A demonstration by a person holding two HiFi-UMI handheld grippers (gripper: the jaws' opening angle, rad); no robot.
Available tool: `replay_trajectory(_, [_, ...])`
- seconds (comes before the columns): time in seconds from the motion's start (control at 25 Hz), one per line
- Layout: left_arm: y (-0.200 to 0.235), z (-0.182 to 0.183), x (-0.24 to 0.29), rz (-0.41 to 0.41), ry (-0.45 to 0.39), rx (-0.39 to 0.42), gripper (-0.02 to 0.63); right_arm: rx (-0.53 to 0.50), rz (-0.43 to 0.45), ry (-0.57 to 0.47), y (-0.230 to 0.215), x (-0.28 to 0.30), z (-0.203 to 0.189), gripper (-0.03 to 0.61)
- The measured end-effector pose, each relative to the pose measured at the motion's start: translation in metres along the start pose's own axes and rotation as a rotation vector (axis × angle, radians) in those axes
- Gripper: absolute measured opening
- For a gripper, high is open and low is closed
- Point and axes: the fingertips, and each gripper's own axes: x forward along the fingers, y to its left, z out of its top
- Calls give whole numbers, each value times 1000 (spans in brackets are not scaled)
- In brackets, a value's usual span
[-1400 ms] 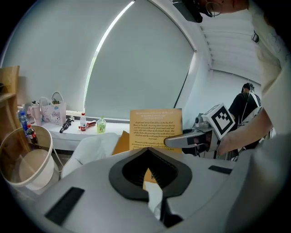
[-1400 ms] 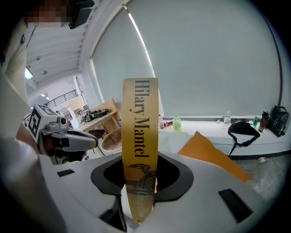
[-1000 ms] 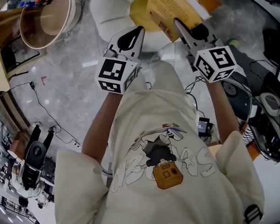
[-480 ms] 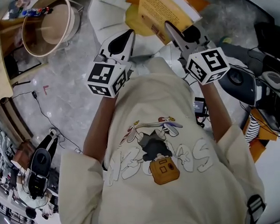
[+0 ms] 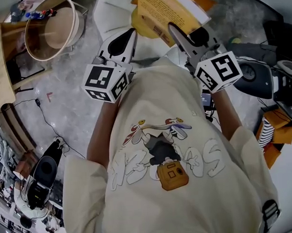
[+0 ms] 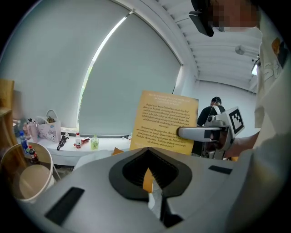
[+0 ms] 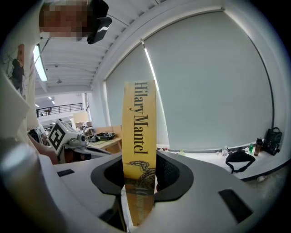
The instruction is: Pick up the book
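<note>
The yellow book (image 5: 167,10) is lifted clear of the white surface (image 5: 108,14), held upright by its spine. My right gripper (image 5: 175,30) is shut on the spine's lower part; in the right gripper view the spine (image 7: 138,132) stands between the jaws of the right gripper (image 7: 138,160). The left gripper view shows its printed back cover (image 6: 164,120) with the right gripper (image 6: 183,133) clamped on it. My left gripper (image 5: 130,34) hovers just left of the book, shut and empty, apart from it; its jaws meet in the left gripper (image 6: 148,154) view.
A round wooden basket (image 5: 51,25) stands at the upper left on the grey floor. Cables (image 5: 45,110) and black devices (image 5: 40,177) lie at the lower left. An orange object (image 5: 210,0) lies beyond the book. Black equipment (image 5: 259,78) crowds the right side.
Both grippers have risen, and the book has gone up with the right one. The left gripper has drifted a little to the left in the head view.
</note>
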Motion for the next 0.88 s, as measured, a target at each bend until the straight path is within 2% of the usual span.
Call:
replay_trajectory(0.24, [-16, 16, -11, -1, -66, 53, -5, -11, -12, -17, 18, -24, -7, 160])
replay_trajectory(0.68, [-38, 22, -10, -47, -57, 88, -5, 7, -44, -22, 15, -42, -1, 160])
replay_trajectory(0.88, [-32, 19, -12, -40, -70, 66, -5, 11, -59, -25, 15, -40, -1, 160])
